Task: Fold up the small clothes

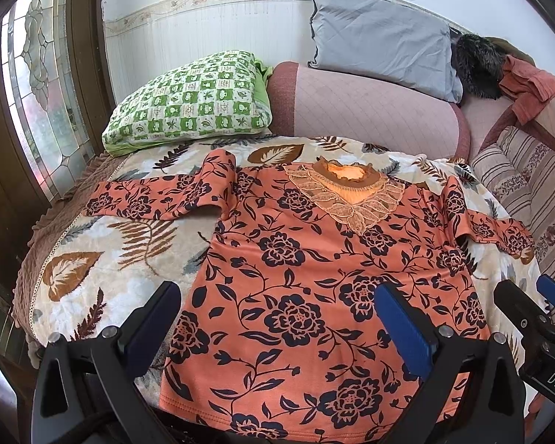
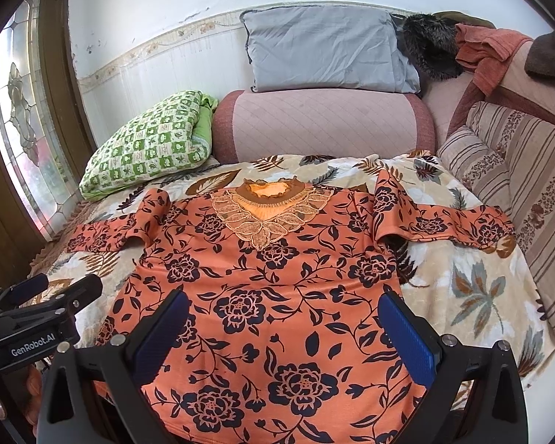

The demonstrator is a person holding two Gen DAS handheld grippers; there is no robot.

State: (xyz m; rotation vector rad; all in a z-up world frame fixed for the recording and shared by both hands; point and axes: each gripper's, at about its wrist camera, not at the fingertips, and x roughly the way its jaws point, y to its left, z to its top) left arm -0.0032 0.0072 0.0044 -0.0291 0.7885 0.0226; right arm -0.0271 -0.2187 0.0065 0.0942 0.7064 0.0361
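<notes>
While blouse (image 2: 273,296) lies flat, both tools spread above hem.

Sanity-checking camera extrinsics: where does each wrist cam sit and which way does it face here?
Left wrist: on the left gripper, low over the hem of the orange floral top, facing the sofa back; own open fingers show, plus the right gripper at right.
Right wrist: on the right gripper, same heading, a little further right; own open fingers show, plus the left gripper at left.
Shared: the top, green checked pillow, grey pillow, leaf-print blanket.
</notes>
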